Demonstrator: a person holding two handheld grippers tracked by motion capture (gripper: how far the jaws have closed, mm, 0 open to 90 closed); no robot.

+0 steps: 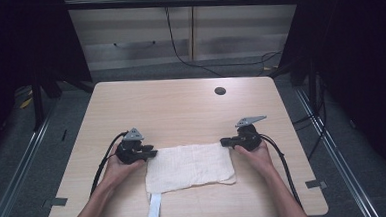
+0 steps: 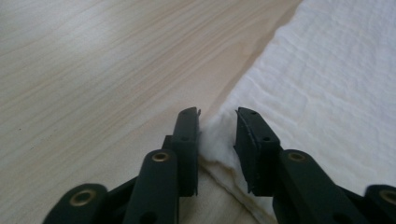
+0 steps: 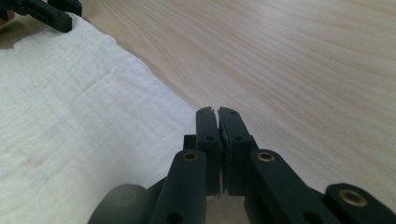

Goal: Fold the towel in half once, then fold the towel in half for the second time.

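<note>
A white cloth (image 1: 189,166) lies flat on the wooden table (image 1: 181,104), near its front edge. My left gripper (image 1: 153,153) is at the cloth's far left corner. In the left gripper view a bunched fold of the cloth (image 2: 327,84) stands between the jaws of this gripper (image 2: 217,116), and the pads press on it. My right gripper (image 1: 224,142) is at the far right corner. In the right gripper view its jaws (image 3: 217,112) are closed together, with a thin pale sliver of cloth (image 3: 70,116) between the pads. The left gripper (image 3: 51,16) also appears there at the top left.
A white strip (image 1: 154,208) hangs out from the cloth's near left corner toward the table's front edge. A dark round hole (image 1: 220,91) sits in the tabletop at the back right. Cables trail from both grippers along the forearms. Bare wood lies behind the cloth.
</note>
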